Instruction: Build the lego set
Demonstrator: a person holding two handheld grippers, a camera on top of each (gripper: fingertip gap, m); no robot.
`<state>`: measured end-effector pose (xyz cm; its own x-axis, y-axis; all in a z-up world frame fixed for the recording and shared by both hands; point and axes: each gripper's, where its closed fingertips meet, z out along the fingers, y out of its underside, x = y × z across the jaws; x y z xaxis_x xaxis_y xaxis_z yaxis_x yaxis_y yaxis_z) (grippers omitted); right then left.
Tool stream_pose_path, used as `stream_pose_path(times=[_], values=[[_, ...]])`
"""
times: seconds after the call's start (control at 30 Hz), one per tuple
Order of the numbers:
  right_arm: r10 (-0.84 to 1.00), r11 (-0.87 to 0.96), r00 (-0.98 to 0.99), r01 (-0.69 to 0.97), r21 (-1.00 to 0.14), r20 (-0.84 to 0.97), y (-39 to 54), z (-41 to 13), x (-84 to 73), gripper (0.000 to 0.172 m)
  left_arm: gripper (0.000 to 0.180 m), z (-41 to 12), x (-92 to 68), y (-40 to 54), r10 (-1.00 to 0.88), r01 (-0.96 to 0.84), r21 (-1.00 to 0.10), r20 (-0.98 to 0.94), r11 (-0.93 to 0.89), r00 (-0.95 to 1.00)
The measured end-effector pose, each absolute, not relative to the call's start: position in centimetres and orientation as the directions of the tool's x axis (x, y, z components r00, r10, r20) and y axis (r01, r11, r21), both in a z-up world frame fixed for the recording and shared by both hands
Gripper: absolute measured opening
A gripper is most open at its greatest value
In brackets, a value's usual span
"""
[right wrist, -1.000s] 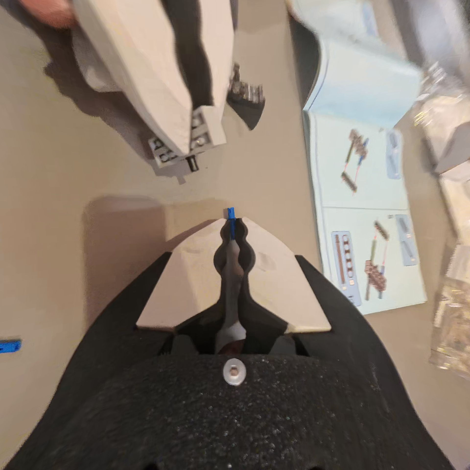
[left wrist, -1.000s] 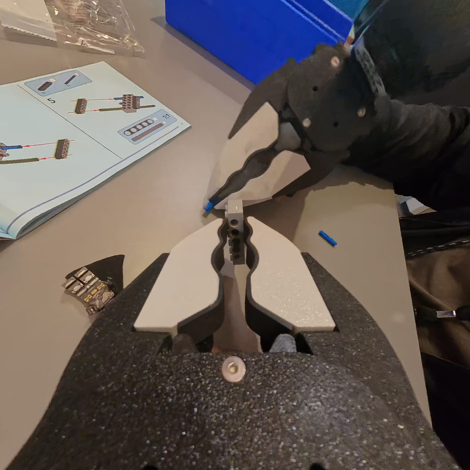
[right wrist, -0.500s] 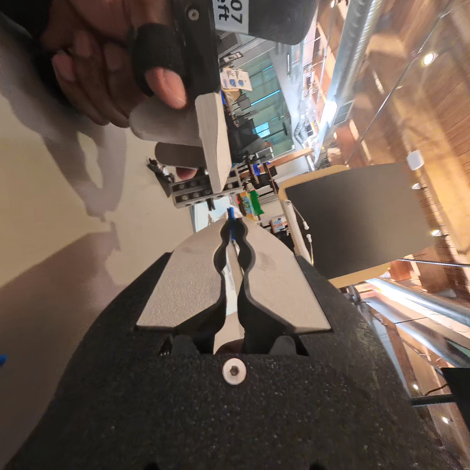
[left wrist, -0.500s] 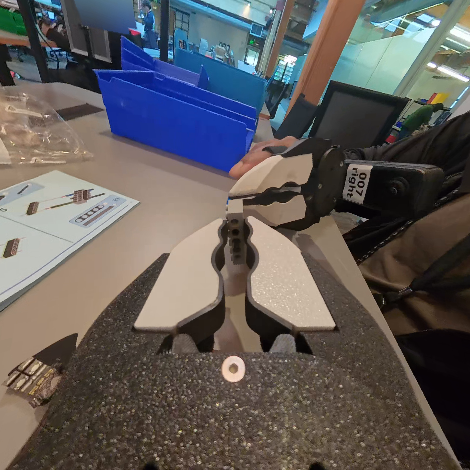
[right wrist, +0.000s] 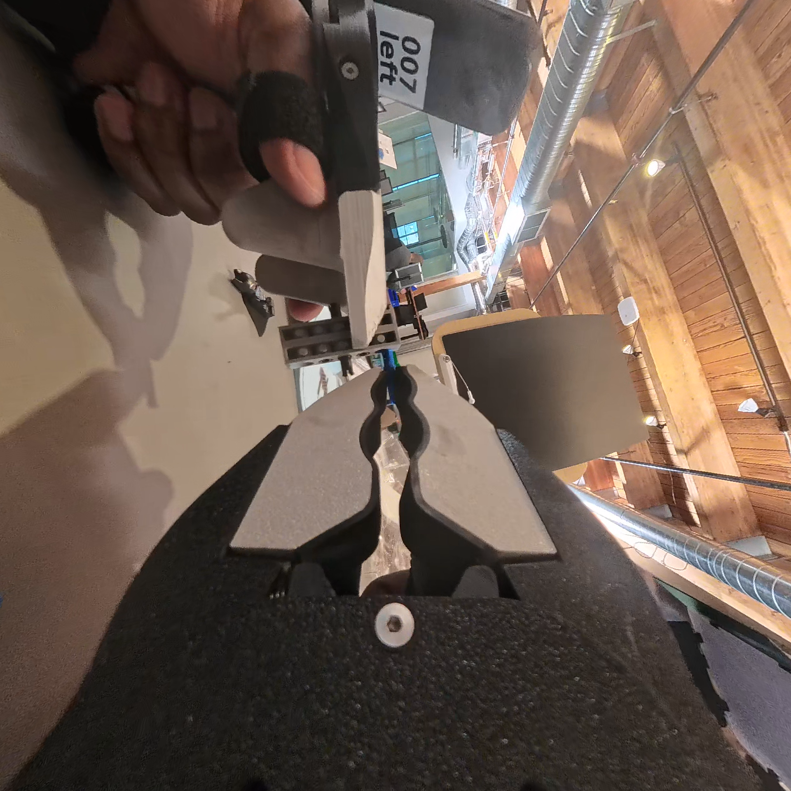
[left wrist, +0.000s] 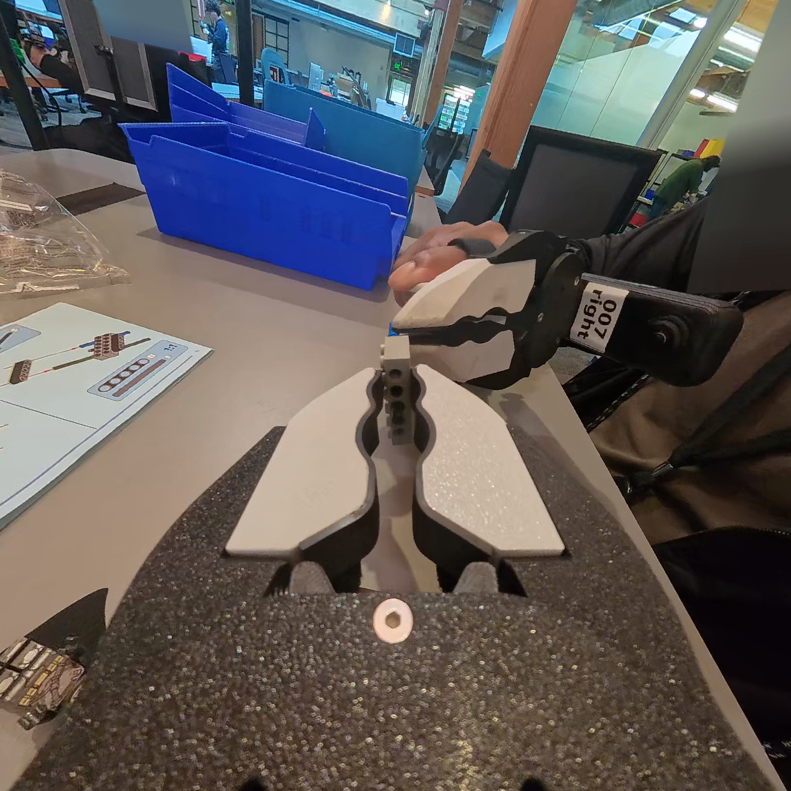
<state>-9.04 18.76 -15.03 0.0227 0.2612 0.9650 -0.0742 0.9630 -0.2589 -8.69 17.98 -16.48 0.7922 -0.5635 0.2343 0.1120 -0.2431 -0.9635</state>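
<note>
Left wrist view: the left gripper (left wrist: 397,376) is closed on a grey perforated brick assembly (left wrist: 398,385), with both pads pressed against its sides; the assembly stands on end between the fingers and projects past the fingertips. The right gripper (left wrist: 400,331) enters from the right, held by a hand (left wrist: 441,252), and its jaws are nearly closed on a small blue pin (left wrist: 391,330). The pin tip sits at the top end of the brick assembly, touching or just beside it; which one cannot be determined. Both grippers are raised above a grey table (left wrist: 257,308). A blue bin (left wrist: 265,218) stands on the table beyond the grippers. An open instruction booklet (left wrist: 77,385) lies to the left, and clear plastic bags (left wrist: 38,239) lie behind it. A small dark printed part (left wrist: 38,680) lies at the lower left, near the gripper body. Right wrist view: the right gripper (right wrist: 393,373) pinches the blue pin (right wrist: 390,381) near its fingertips, and the pin points toward the underside of the brick assembly (right wrist: 325,349). The left gripper (right wrist: 364,308) clamps that assembly from above, and a hand (right wrist: 192,107) grips its handle. A short black pin (right wrist: 346,366) projects from one hole on the face of the assembly, just left of the blue pin.
</note>
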Motion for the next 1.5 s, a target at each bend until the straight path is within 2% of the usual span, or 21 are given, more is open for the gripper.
stream_pose_path(times=[0.3, 0.6, 0.8, 0.93, 1.2, 1.5], values=[[0.244, 0.967, -0.001, -0.075, -0.244, 0.97, 18.6, -15.3, -8.9, 0.004, 0.012, -16.6, -8.6, 18.0, -0.562, 0.1, -0.964, 0.227, -0.248, 0.796], [0.347, 0.919, -0.146, -0.142, -0.367, 0.926, 17.1, -16.1, -8.2, 0.0, 0.011, -18.0, -7.9, 18.2, -0.556, -0.058, -0.96, 0.11, -0.275, 0.824], [0.381, 0.906, -0.232, -0.097, -0.411, 0.895, 18.6, -18.1, -7.8, 0.0, 0.011, -19.2, -8.2, 18.6, -0.516, -0.141, -0.937, 0.047, -0.319, 0.856], [0.398, 0.903, -0.261, -0.055, -0.426, 0.879, 20.2, -19.5, -6.9, 0.0, 0.011, -19.4, -8.5, 18.5, -0.513, -0.129, -0.933, 0.066, -0.335, 0.856], [0.493, 0.858, -0.276, -0.002, -0.513, 0.825, 21.7, -19.5, -7.3, 0.0, 0.012, -19.7, -8.5, 18.8, -0.507, -0.144, -0.924, 0.06, -0.355, 0.86], [0.513, 0.851, -0.261, 0.028, -0.525, 0.818, 22.4, -19.5, -7.7, 0.0, 0.012, -20.1, -8.5, 18.9, -0.496, -0.16, -0.913, 0.051, -0.375, 0.867]])
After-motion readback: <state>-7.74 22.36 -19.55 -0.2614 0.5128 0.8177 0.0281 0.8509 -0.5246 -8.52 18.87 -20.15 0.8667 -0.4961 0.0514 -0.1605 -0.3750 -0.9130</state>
